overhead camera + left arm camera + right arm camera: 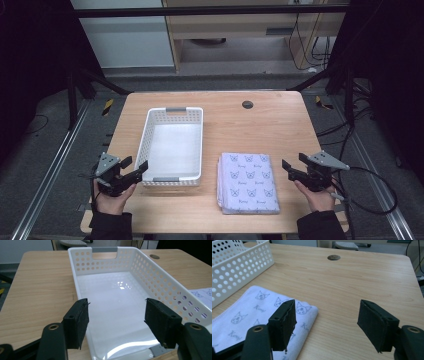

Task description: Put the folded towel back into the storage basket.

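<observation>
Folded cloth (248,183) on table (270,120), just beside empty white basket (151,125)

White perforated basket (172,145) with grey handles, pale lilac cat-face-printed cloth (248,182), light wood-grain table (260,125), black jaws

A light wooden table (235,125) is seen, with a round dark cable port (247,104) set near its far edge. Beyond the table, a pale cabinet (125,35) and a wooden shelf unit (240,25) are placed on the grey floor. Loose cables (320,45) are hung at the far right.
</observation>
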A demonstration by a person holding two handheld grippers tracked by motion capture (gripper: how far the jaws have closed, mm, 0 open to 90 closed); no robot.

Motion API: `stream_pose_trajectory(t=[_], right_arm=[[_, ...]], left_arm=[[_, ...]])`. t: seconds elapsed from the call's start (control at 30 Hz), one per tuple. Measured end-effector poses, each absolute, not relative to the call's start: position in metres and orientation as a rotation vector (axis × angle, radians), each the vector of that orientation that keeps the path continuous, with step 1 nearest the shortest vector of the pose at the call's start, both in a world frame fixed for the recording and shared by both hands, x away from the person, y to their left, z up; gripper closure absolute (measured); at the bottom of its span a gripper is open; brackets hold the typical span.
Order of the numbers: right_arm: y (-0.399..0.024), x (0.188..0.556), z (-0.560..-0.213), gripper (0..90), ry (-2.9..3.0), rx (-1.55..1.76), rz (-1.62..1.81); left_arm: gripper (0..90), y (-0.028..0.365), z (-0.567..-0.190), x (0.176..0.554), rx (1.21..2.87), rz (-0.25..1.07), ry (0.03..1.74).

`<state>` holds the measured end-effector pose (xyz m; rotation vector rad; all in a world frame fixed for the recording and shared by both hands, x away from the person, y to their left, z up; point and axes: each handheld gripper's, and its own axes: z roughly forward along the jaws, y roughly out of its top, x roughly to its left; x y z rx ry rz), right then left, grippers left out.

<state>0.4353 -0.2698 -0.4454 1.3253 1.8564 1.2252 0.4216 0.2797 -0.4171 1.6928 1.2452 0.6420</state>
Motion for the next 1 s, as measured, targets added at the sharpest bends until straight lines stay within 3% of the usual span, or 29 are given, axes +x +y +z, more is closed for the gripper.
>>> stream_pose_trajectory(t=[1.0], right_arm=[[-0.251, 0.447, -0.407, 36.2, 1.927, 1.254, 1.259]], left_arm=[[43.6, 0.217, -0.397, 0.417, 1.772, 0.59, 1.114]])
